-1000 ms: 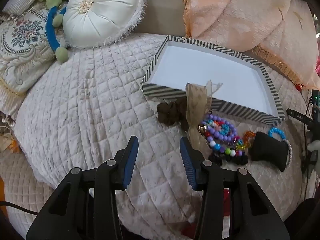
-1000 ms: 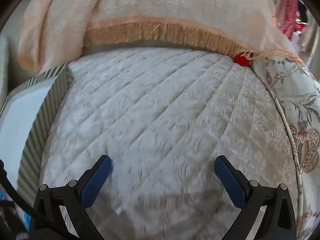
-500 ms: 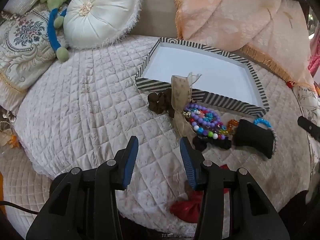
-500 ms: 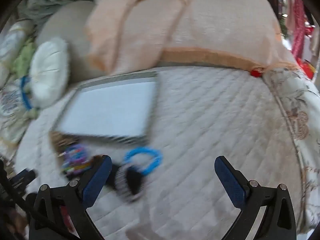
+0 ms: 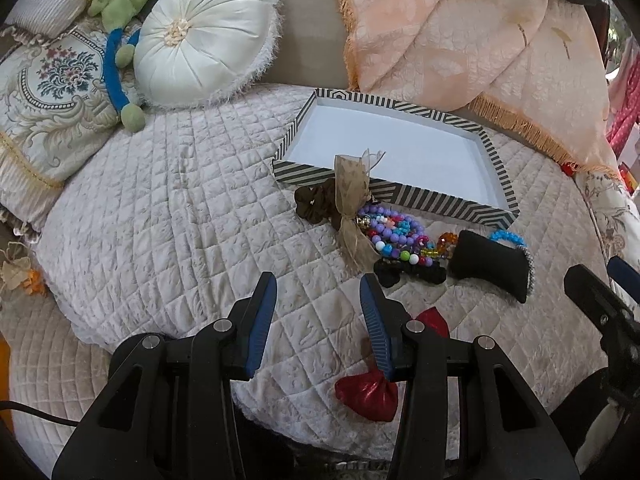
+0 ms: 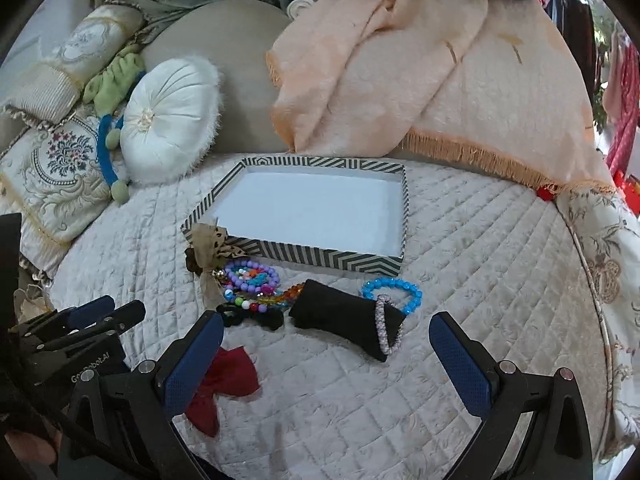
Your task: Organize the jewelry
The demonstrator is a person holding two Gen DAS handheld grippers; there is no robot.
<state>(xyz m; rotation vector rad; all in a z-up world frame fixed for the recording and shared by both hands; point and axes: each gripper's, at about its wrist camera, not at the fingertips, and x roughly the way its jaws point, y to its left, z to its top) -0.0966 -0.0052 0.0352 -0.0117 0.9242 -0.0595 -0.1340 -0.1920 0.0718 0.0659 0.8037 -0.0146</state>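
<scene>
A striped tray (image 5: 404,190) (image 6: 332,258) with an empty white floor lies on the quilted bed. In front of it lies a jewelry pile: purple and multicolour bead strands (image 5: 390,232) (image 6: 252,276), a tan ribbon bow (image 5: 352,188) (image 6: 210,244), a brown scrunchie (image 5: 312,202), a black pillow (image 5: 490,266) (image 6: 340,312) with a beaded band (image 6: 384,330), a blue bead bracelet (image 5: 506,236) (image 6: 394,292), a black bow (image 5: 408,272) (image 6: 248,316) and a red bow (image 5: 370,392) (image 6: 224,384). My left gripper (image 5: 316,320) is open and empty, short of the pile. My right gripper (image 6: 324,356) is wide open, empty, before the black pillow.
A round white cushion (image 5: 204,40) (image 6: 168,120), an embroidered pillow (image 5: 48,84) and a green and blue plush toy (image 5: 120,52) lie at the back left. A peach fringed throw (image 5: 480,48) (image 6: 420,72) lies behind the tray. The bed edge drops off on the right.
Both grippers have pulled back and up from the bed. The right view has swung left from bare quilt to the tray and pile. The red bow has come into view.
</scene>
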